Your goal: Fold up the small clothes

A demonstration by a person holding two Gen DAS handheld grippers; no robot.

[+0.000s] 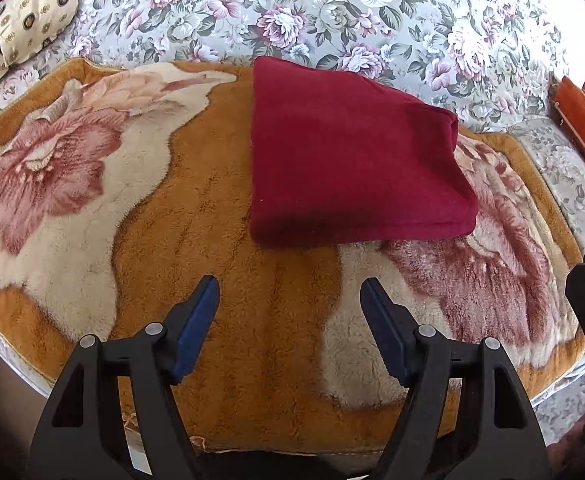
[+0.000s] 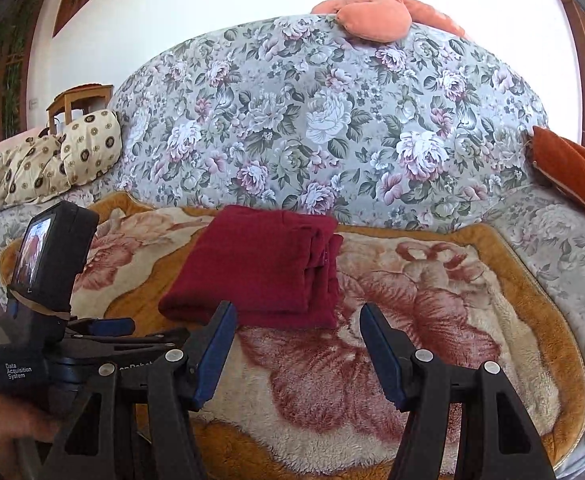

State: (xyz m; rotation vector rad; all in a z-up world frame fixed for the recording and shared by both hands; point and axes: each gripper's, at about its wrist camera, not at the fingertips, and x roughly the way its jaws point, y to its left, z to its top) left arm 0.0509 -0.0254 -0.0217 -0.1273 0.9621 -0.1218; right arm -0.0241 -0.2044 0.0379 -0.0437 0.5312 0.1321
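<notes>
Daylight fills both my views, soft and even, strongest toward the far right where the wall (image 2: 252, 8) behind the sofa blows out to plain white. Shadows stay faint: only a thin dark band under the near edge of the red folded cloth (image 1: 352, 152). The fisheye bends everything, so the blanket (image 1: 232, 208) bulges and the sofa back (image 2: 332, 120) arches like a dome. Black vignette closes the corners. Focus holds in the centre, while edges smear slightly, and the hand (image 2: 8, 416) at the lower left of my right view is blurred.

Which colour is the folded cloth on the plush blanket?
Dark red, the folded fleece cloth; clearest in the left wrist view.
</notes>
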